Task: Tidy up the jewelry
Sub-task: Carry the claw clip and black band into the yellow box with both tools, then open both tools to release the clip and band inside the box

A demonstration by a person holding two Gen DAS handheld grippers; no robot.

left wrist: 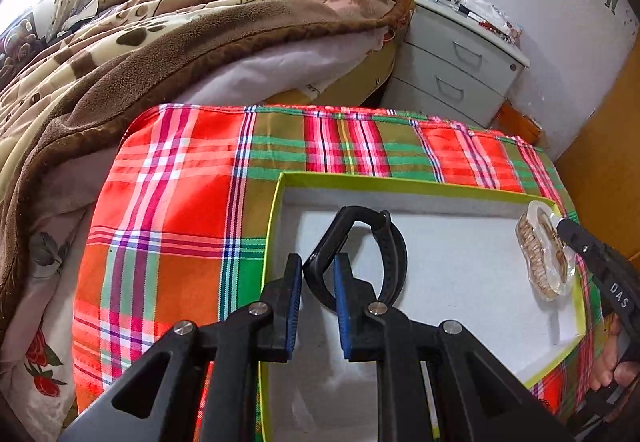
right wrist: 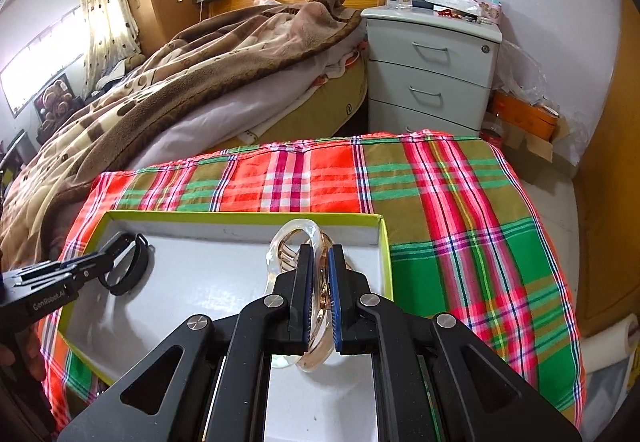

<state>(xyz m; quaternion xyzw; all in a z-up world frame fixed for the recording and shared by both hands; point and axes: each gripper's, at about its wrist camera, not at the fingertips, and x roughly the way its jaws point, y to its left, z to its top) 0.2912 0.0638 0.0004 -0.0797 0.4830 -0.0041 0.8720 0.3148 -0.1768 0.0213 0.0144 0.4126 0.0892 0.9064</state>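
A shallow box (left wrist: 400, 184) with a lime-green rim and white floor lies on a plaid cloth; it also shows in the right wrist view (right wrist: 240, 217). My left gripper (left wrist: 318, 274) stands over the box's left part with a black watch band (left wrist: 394, 242) between its fingers; the jaws show a gap beside the band. The band also shows in the right wrist view (right wrist: 134, 266). My right gripper (right wrist: 319, 262) is shut on a clear and gold hair claw clip (right wrist: 296, 232) over the box's right side. The clip also shows in the left wrist view (left wrist: 538, 254).
The plaid cloth (right wrist: 460, 202) covers a low table. A bed with a brown blanket (right wrist: 180, 82) stands behind and to the left. A grey nightstand (right wrist: 432, 70) with drawers stands behind the table. An orange box (right wrist: 524, 116) sits on the floor at the right.
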